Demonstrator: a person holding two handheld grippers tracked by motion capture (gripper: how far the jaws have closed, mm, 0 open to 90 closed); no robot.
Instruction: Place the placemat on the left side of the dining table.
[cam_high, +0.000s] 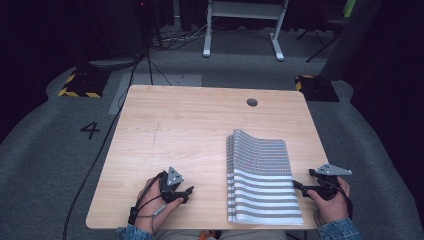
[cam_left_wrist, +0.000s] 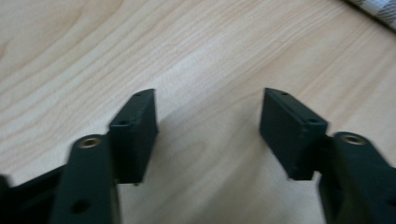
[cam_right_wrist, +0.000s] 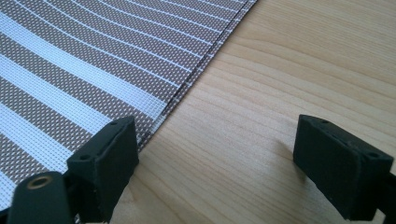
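Two grippers rest low at the near edge of the wooden table (cam_high: 165, 125), and neither holds anything. At the left, the left gripper (cam_high: 181, 192) sits on bare wood well apart from the work, its jaws spread wide with only grain between them in its own view. Further right lies the striped placemat (cam_high: 260, 175), a woven grey-and-white sheet folded over on itself, near the table's right side and reaching almost to the near edge; its fold runs down the left, where the layers bulge up a little. It looks light and limp yet slightly springy, a coarse mesh that should give the pads good friction, and I judge the loose right-hand edge or a near corner the best place to pinch. At the far right, the right gripper (cam_high: 305, 189) lies just beside that edge, jaws apart, one pad (cam_right_wrist: 109, 163) overlapping the weave (cam_right_wrist: 84, 70). How many layers are stacked is hard to tell, and whether that pad touches the fabric cannot be made out.
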